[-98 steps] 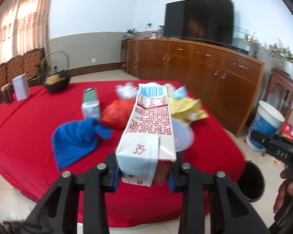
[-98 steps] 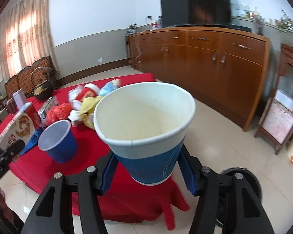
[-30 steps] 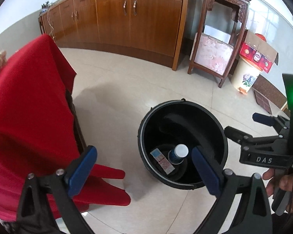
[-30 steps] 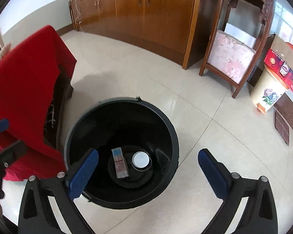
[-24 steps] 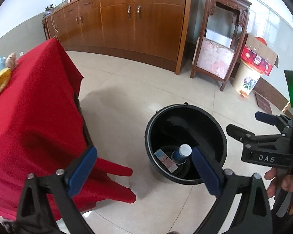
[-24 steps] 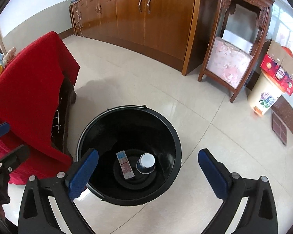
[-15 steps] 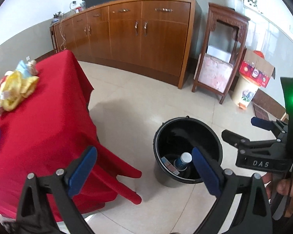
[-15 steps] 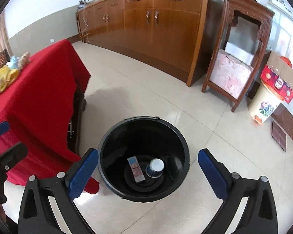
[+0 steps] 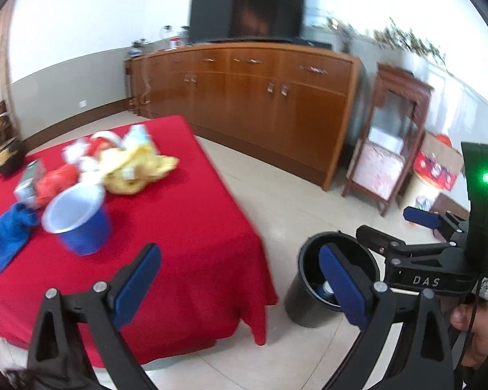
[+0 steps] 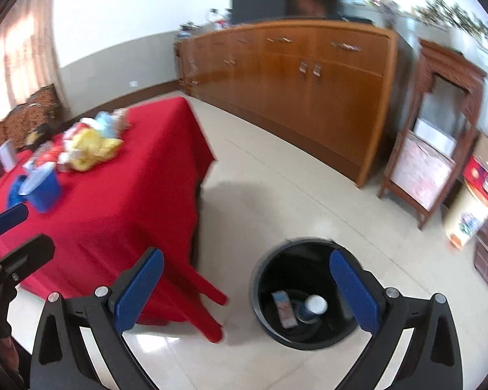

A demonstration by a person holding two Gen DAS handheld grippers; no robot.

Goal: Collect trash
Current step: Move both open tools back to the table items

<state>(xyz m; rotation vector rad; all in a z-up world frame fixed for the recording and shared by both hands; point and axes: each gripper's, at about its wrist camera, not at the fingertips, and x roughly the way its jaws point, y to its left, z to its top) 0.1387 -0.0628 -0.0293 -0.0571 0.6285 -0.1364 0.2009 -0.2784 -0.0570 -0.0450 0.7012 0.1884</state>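
— Pale floor tiles ran under everything, with a long wooden sideboard (image 9: 244, 97) along the wall and a dark television (image 9: 247, 3) on top of it. What was left to collect?

— A blue paper cup (image 9: 78, 224) stood upright on the red tablecloth (image 9: 185, 227), mouth up, near the table's front side. Just behind it lay a heap of rubbish: a yellow wrapper (image 9: 136, 169), a red bag (image 9: 53, 180), a small carton (image 9: 27, 183), with a blue cloth (image 9: 11, 230) beside the cup. In the black bin (image 10: 304, 295) on the floor, by the draped table corner, a flat carton (image 10: 284, 308) and a second cup (image 10: 312, 308) were lying at the bottom.

— And the grippers?

— Both held nothing. The left gripper (image 9: 240, 286) had its blue pads spread wide; so had the right gripper (image 10: 247, 295). Both pictures were blurred.

— Which way did the cup lie from them?

— From the left gripper, ahead and to its left, over the table, with the left pad nearest it. From the right gripper the same cup (image 10: 42, 188) sat far off to the left and much smaller, while the bin lay almost straight ahead between its fingers. So I judged the left the nearer hand for the cup.

— How to take it?

— Its long axis was vertical, so a grasp from the side, across the wall below the rim, looked sensible. Thin paper may crush if squeezed hard.

— And the risk?

— Nudging it over into the cloth, I'd guess.
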